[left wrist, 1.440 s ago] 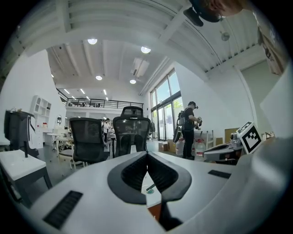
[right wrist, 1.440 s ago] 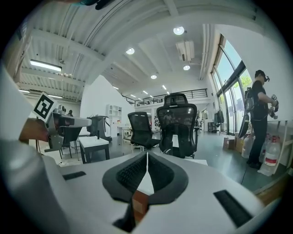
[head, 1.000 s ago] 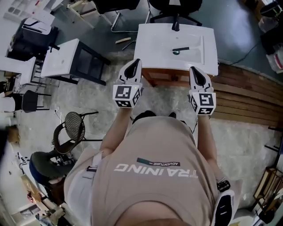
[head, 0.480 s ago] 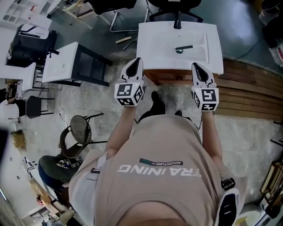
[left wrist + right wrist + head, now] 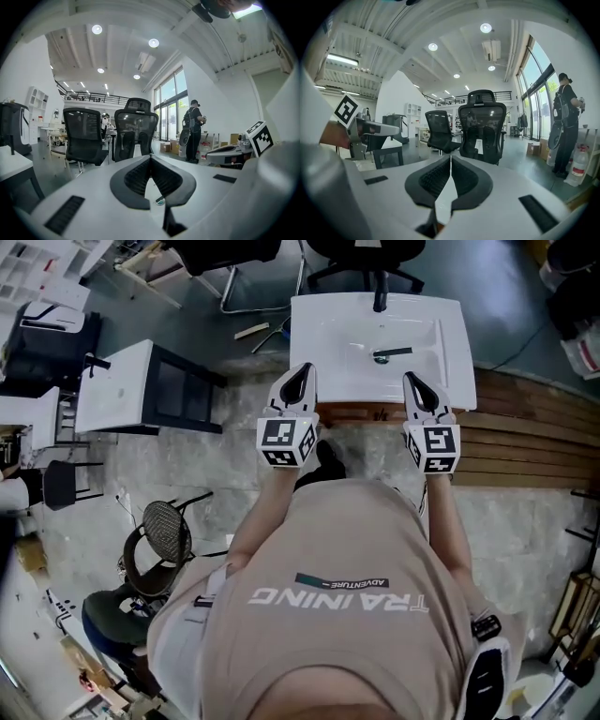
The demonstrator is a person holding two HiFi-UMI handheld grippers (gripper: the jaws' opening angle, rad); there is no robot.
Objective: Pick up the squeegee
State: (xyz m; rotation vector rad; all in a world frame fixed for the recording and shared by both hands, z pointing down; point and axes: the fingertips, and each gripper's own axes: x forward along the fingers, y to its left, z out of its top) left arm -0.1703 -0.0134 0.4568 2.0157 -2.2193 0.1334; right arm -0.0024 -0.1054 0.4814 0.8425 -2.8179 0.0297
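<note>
Both tongs shut, empty: left tongs point(image 5: 300, 379), right tongs point(image 5: 413, 385), tips at bench point(image 5: 323, 334) near edge. Squeegee point(image 5: 394, 352) mid-bench, just beyond right tongs, long axis across reach. Right nearer; likely must open first. Head view shows squeegee whole; right gripper view only closed pads point(image 5: 433, 178), chairs point(image 5: 482, 126) past bench.
</note>
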